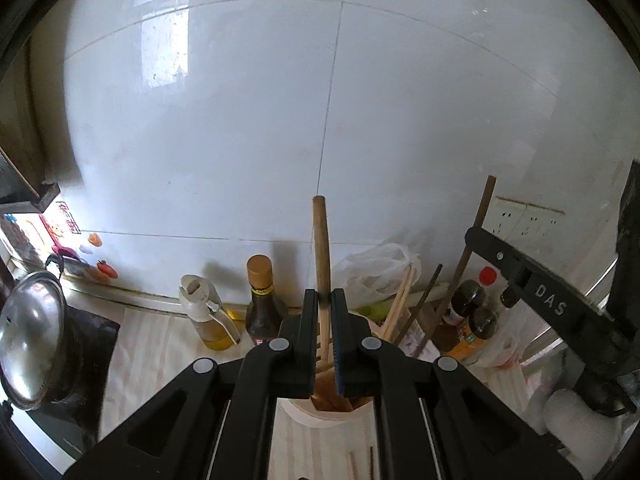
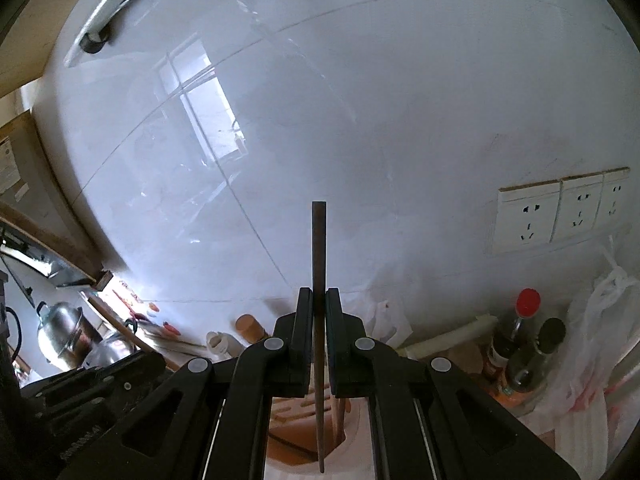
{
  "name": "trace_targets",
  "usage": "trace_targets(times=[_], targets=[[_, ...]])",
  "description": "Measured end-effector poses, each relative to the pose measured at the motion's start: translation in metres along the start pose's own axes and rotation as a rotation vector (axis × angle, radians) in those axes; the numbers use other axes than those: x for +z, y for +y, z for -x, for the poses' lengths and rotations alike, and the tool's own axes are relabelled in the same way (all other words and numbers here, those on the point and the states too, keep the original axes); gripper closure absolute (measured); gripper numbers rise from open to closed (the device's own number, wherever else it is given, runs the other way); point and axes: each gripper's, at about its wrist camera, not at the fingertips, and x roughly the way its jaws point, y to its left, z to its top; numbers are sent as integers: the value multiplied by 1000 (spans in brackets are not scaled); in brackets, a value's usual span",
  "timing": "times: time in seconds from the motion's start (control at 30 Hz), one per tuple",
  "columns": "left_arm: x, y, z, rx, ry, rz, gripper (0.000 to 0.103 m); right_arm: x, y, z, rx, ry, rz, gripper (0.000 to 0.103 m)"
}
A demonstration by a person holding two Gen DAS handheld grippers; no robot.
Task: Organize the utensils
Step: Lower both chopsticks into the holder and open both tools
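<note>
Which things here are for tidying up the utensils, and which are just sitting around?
For the job:
- light wooden stick, gripped in the left tool
- dark chopstick, gripped in the right tool
- utensil holder below them
- more chopsticks standing nearby

Just sitting around:
- dark bottle
- oil bottle
- metal pot
- plastic bag
- wall sockets

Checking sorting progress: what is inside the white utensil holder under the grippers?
The white utensil holder shows a brown insert and several pale wooden sticks leaning out. Both grippers cover most of its opening, so the full count and its bottom are hidden.
</note>
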Motion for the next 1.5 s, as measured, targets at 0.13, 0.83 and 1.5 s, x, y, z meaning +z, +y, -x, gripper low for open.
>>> trace_targets(times=[0.13, 0.83, 1.5], targets=[[5, 0, -3, -8, 9, 5, 99, 4, -4, -8, 12, -14, -22, 97], [-7, -7, -8, -33, 60, 15, 99, -10, -16, -26, 45, -15, -29, 97], [-34, 9, -34, -69, 160, 96, 97, -81, -7, -12, 151, 104, 87, 95]])
